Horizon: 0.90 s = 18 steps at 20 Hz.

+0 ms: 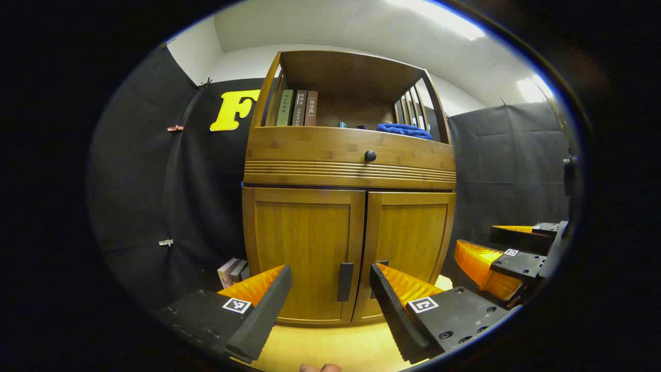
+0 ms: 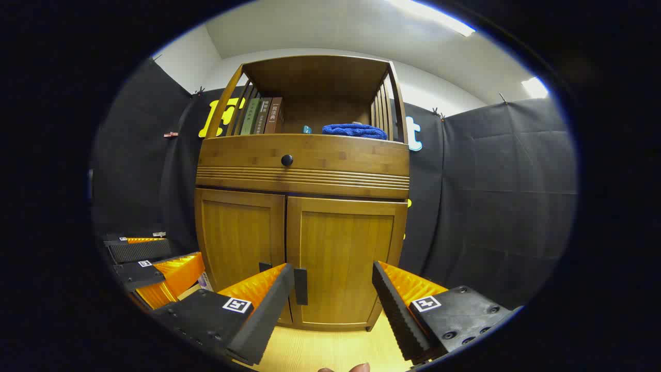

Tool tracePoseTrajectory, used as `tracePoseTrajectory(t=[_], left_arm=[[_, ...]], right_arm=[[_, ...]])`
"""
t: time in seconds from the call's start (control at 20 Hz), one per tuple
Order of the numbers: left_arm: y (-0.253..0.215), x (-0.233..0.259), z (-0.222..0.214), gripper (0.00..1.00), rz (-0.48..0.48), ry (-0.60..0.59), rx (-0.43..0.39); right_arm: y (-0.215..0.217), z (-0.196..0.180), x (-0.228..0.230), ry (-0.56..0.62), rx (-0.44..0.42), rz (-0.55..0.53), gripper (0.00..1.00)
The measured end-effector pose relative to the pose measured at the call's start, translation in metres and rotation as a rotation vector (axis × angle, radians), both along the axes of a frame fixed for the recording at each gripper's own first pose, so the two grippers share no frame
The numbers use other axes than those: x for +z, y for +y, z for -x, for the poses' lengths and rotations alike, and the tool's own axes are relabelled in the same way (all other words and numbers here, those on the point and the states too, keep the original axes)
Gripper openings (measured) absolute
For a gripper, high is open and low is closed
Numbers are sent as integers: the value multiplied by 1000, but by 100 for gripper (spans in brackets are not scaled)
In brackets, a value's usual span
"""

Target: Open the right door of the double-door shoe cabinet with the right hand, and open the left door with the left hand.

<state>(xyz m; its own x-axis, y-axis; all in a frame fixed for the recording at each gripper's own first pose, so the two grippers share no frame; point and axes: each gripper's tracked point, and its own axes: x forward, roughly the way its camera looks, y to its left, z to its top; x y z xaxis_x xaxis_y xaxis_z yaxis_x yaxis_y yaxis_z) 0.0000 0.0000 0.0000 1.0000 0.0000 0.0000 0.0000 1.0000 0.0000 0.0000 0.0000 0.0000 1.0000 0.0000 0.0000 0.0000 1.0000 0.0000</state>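
Black cloth backs the shoe cabinet (image 1: 349, 206); perhaps books (image 1: 233, 270) beside it.

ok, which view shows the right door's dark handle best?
Right gripper view: the dark vertical handle on the wooden right door shows full length between the open gripper fingers. In the left gripper view one finger hides most of it.
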Motion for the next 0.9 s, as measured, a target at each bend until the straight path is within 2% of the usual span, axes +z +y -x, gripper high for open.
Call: tracePoseTrajectory(t=[0.9], left_arm=[[11,-3,-4,94,14,6,11]], right_arm=[[14,-5,-3,7,7,-15,96]])
